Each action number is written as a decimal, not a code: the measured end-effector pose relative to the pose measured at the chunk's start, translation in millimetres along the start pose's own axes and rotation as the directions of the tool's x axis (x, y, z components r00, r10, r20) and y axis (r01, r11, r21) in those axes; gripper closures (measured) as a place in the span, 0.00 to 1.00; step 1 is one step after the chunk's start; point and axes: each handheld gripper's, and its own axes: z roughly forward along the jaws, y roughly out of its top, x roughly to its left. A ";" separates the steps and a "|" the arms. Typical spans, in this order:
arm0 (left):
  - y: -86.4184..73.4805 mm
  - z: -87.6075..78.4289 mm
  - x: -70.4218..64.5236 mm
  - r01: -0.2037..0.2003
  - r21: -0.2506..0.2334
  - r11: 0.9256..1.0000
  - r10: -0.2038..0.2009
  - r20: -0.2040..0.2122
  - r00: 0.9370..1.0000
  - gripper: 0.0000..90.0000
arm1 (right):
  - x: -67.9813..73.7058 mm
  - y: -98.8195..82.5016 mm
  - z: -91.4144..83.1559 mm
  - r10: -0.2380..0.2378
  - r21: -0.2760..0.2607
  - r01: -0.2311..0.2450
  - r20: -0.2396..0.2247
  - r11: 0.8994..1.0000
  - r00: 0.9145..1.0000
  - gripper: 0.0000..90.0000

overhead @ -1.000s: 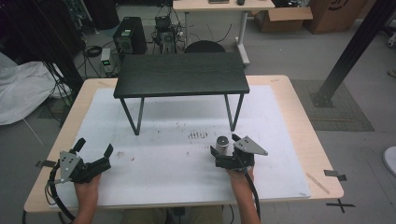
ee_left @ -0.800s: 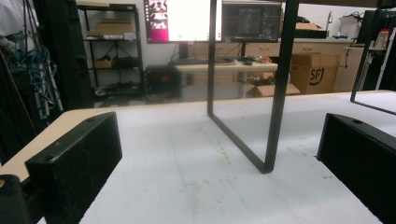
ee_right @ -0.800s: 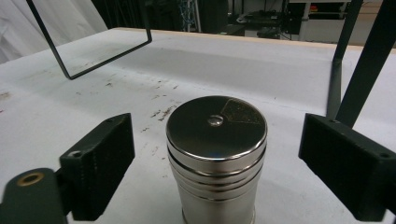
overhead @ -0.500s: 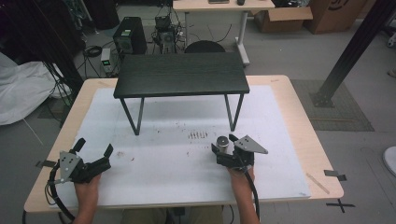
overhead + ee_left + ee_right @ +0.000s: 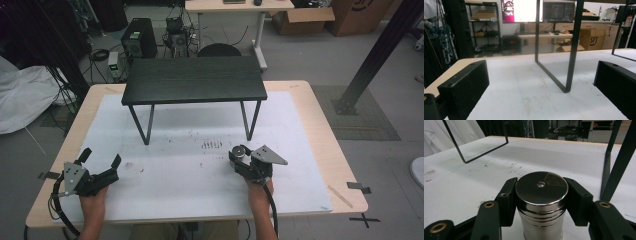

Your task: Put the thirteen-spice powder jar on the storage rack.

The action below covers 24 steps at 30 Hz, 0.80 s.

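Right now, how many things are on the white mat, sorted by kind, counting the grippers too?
Grippers: 2, left gripper and right gripper
Metal canisters: 1, the steel canister
Black stands: 1, the black stand
Total: 4

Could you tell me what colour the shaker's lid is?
Shiny silver metal lid, clearest in the right gripper view.

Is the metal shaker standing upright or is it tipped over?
Upright. The metal shaker stands on the white mat with its flat lid facing up, and the right gripper clamps its sides.
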 end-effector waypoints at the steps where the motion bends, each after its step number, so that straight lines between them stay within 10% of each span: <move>1: 0.0 0.0 0.0 0.000 0.000 1.000 0.000 0.000 1.000 0.00 | -0.5 0.0 0.0 0.001 -0.002 -0.001 -0.003 1.000 1.000 0.54; 24: 0.1 0.3 -0.1 -0.001 0.001 1.000 0.001 0.001 1.000 0.00 | 2.5 7.0 -7.8 -0.031 -0.035 0.030 -0.037 0.999 0.999 0.54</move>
